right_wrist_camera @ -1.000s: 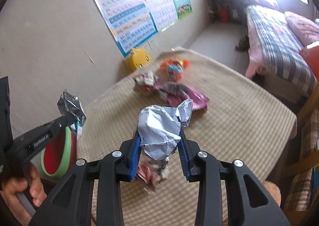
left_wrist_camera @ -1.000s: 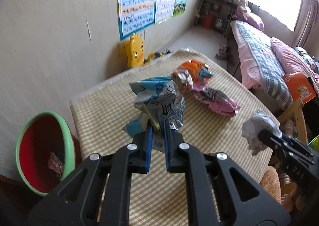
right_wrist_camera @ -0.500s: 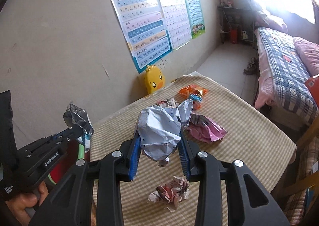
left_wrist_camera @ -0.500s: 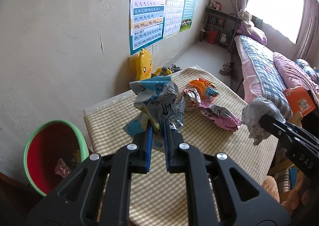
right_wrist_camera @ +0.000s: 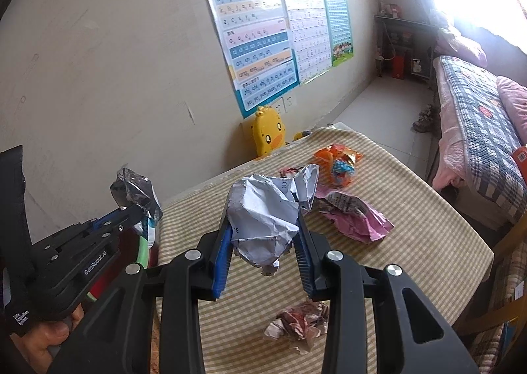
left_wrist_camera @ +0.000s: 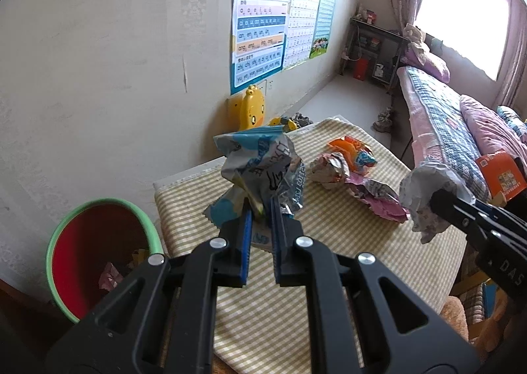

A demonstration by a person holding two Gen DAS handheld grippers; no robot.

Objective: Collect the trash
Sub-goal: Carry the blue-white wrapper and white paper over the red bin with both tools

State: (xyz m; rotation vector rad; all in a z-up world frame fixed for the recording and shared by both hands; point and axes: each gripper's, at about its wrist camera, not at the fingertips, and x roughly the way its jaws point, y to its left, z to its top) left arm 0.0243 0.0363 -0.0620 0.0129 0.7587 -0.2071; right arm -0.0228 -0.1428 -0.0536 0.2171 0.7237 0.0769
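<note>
I hold both grippers above the checked tabletop [left_wrist_camera: 332,229], each loaded, with the red bin [left_wrist_camera: 98,252] waiting on the floor beyond the tabletop's left edge, against the wall. The left gripper [left_wrist_camera: 262,209] has its jaws pinched tight on a blue-and-silver snack bag [left_wrist_camera: 260,166]; the right gripper [right_wrist_camera: 263,235] has its jaws clamped on a ball of white paper [right_wrist_camera: 266,209]. To finish well, I judge each load should be carried clear over the bin's green rim before I let go, left first, since light trash drifts. Open air lies between the grippers. On the tabletop remain a pink wrapper [right_wrist_camera: 355,217], an orange wrapper [right_wrist_camera: 337,163] and a small crumpled scrap [right_wrist_camera: 298,324] near my edge.
</note>
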